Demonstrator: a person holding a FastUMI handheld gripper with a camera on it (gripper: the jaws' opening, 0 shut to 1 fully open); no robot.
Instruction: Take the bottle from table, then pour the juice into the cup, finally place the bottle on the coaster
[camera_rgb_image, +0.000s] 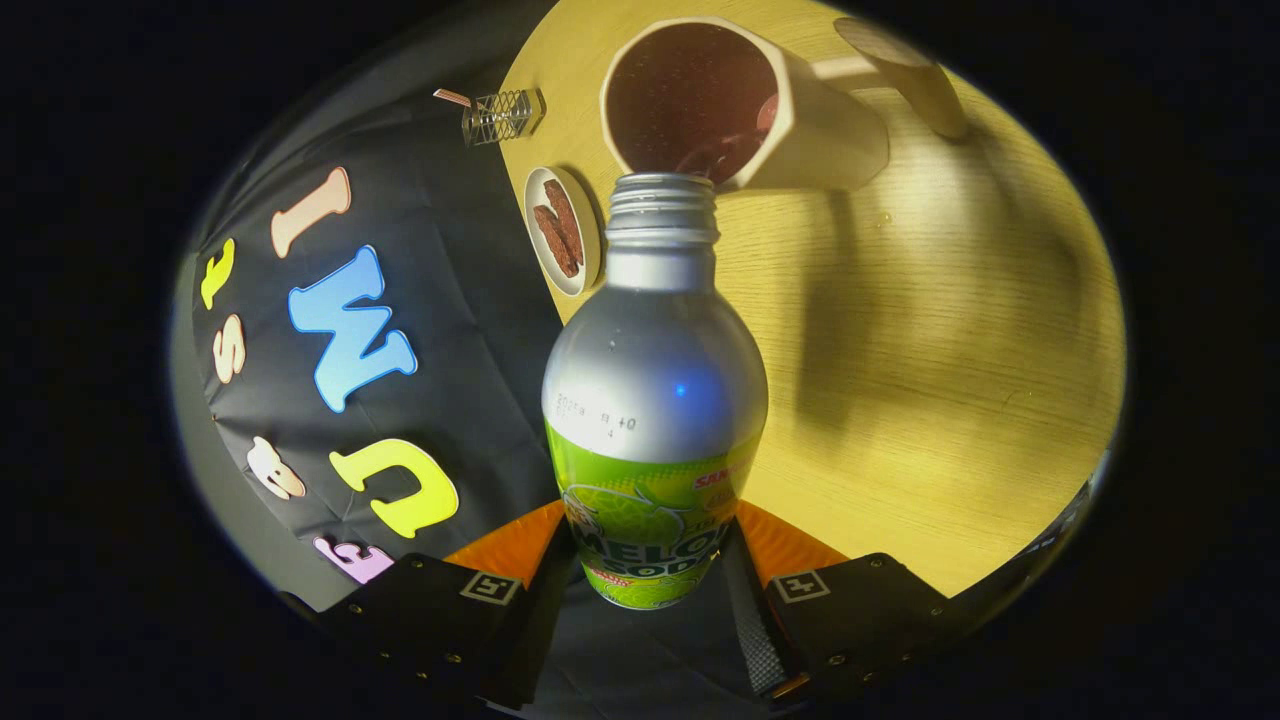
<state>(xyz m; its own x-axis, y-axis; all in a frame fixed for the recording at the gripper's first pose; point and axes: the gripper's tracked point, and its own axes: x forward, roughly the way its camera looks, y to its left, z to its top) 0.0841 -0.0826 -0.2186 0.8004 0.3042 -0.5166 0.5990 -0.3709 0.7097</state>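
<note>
The tongs (650, 560) are clamped on the bottle (655, 400), its open mouth at the cup (740, 100) rim.

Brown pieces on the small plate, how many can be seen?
2. Both brown pieces lie side by side on the small plate, which stands beside the neck of the bottle held in the gripper, near the cup. More may be hidden.

The bottle (655, 400), clamped between both fingers of the gripper (652, 548), carries a printed label at its 6 o'clock end; the small digits above it are unreadable.
</note>
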